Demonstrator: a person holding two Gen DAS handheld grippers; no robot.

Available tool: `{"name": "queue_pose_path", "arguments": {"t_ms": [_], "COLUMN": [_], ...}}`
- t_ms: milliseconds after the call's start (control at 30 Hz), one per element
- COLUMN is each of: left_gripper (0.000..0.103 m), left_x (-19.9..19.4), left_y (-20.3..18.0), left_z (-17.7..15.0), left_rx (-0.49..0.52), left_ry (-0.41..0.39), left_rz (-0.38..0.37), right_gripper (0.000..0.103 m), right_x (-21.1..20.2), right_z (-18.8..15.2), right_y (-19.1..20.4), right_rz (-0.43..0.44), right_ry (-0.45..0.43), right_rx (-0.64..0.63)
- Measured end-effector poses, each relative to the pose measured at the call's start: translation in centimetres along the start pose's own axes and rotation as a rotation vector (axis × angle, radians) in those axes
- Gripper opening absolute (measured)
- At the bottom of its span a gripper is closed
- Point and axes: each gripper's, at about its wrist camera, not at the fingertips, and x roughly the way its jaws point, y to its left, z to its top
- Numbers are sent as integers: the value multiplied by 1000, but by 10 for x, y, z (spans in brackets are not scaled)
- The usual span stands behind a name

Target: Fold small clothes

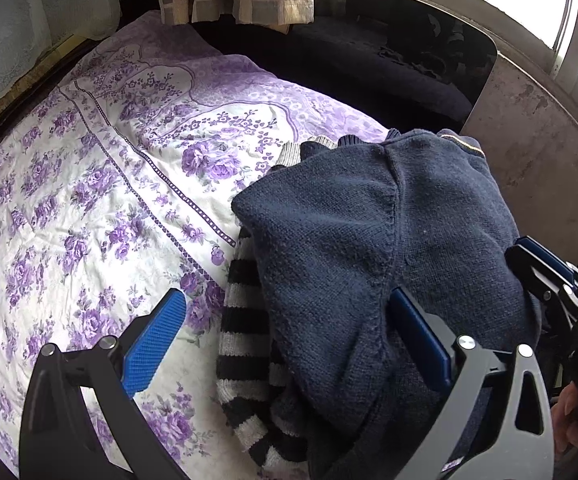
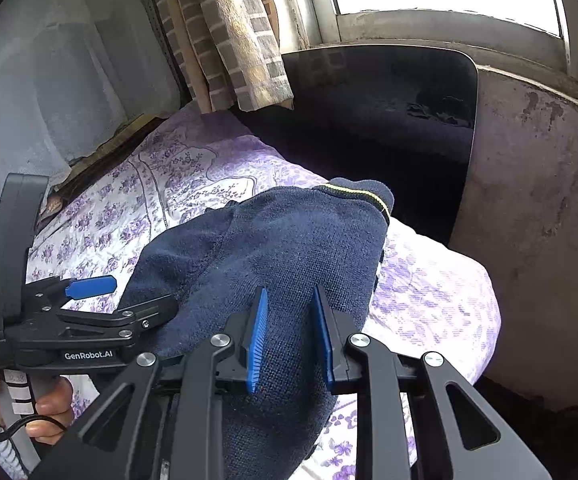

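Observation:
A navy knit sweater (image 1: 361, 232) lies folded on top of a black-and-grey striped garment (image 1: 245, 344) on the bed, at the right of the left wrist view. My left gripper (image 1: 285, 308) is open; its right finger (image 1: 417, 332) rests on the sweater and its left finger (image 1: 157, 340) hangs over the bedsheet. In the right wrist view the sweater (image 2: 289, 232) fills the middle. My right gripper (image 2: 291, 312) stands partly open, with a gap between its blue pads, and a fold of the sweater lies between them. The left gripper also shows in the right wrist view (image 2: 125, 294).
The bed carries a white sheet with purple flowers (image 1: 89, 208). A dark panel (image 2: 389, 120) and a stained concrete wall (image 2: 537, 200) stand at the far right edge of the bed. A checked curtain (image 2: 229, 40) hangs at the back under a window.

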Motion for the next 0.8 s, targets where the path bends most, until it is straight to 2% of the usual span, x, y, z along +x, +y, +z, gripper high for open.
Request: {"name": "queue_pose_path", "arguments": {"t_ms": [67,100,167,333,533,700,800], "left_gripper": [98,98,98,98,98,98,98], "left_x": [-10,-15,-23,-43,-77,-116,-139], "left_y": [-3,-5,-5,2,2,-7,-13], "left_z": [-7,-12,-21,-41,-55,-67,-73], "left_rx": [21,30,32,-10,-18,17,26], "left_ry": [5,7,5,4,-30,-92,-122], "left_rz": [24,39,51,62,91,128,140], "right_gripper": [48,51,53,61,66,74,80], "right_x": [-9,-14,-25,-50,-79,-114,-140], "right_z": [0,-1,-8,-41,-73,-84,-82], "right_y": [1,1,4,25,35,36,31], "right_rz": [-31,-29,42,87,87,59,61], "right_ry": [13,14,21,43,72,16,-50], "right_rx": [17,31,49,17,19,32,95]}}
